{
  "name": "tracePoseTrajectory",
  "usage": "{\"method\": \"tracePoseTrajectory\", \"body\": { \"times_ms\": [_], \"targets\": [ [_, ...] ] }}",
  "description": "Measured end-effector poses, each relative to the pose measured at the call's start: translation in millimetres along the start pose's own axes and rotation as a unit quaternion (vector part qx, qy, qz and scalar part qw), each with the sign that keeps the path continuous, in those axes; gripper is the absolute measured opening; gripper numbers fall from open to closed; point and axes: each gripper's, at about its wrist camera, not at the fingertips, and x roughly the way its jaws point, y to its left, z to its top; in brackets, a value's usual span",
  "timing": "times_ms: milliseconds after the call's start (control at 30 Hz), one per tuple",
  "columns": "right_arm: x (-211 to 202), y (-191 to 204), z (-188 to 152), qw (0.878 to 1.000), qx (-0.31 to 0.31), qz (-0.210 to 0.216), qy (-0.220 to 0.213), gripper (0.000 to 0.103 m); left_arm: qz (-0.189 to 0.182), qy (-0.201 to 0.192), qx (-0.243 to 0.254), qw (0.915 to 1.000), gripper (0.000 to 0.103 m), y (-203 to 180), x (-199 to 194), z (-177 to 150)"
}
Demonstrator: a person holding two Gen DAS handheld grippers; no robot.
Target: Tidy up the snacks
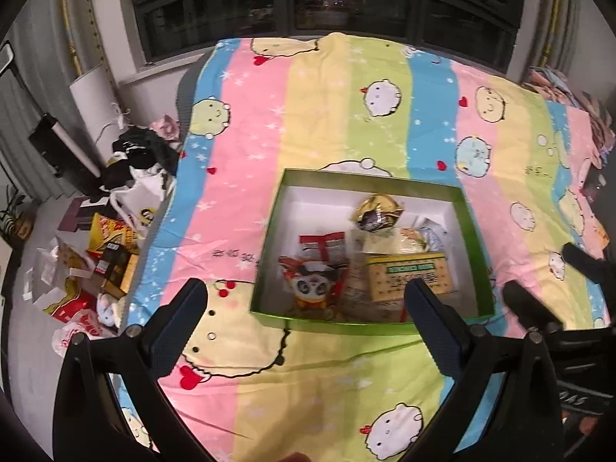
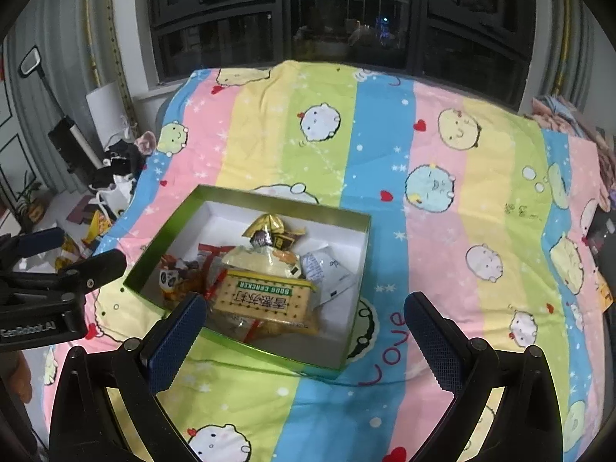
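Note:
A green box point(image 1: 269, 254) with a white inside sits on a striped cartoon bedsheet; it also shows in the right wrist view point(image 2: 165, 238). Inside lie several snacks: a yellow soda cracker pack point(image 1: 408, 275) point(image 2: 265, 300), a panda packet point(image 1: 312, 288) point(image 2: 169, 279), a red and white packet point(image 1: 321, 246), a gold wrapped snack point(image 1: 379, 211) point(image 2: 269, 229) and a white sachet point(image 2: 327, 269). My left gripper point(image 1: 308, 296) is open and empty just in front of the box. My right gripper point(image 2: 304, 312) is open and empty over the box's near right corner.
The bed point(image 2: 442, 177) spreads wide to the right and behind the box. Left of the bed, the floor holds a clutter of bags and boxes point(image 1: 104, 254). Dark windows point(image 1: 308, 0) stand behind. The left gripper's fingers point(image 2: 96, 265) show at the left of the right wrist view.

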Motion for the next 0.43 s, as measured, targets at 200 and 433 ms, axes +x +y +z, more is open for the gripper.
{"method": "tracePoseTrajectory", "body": {
  "times_ms": [200, 433],
  "targets": [
    [-10, -2, 6, 1.000, 0.013, 0.009, -0.012, 0.102, 0.012, 0.003, -0.004, 0.9999, 0.102, 5, 2, 0],
    [-13, 2, 10, 1.000, 0.009, 0.010, -0.016, 0.102, 0.012, -0.001, -0.006, 0.9999, 0.102, 4, 1, 5]
  ]
}}
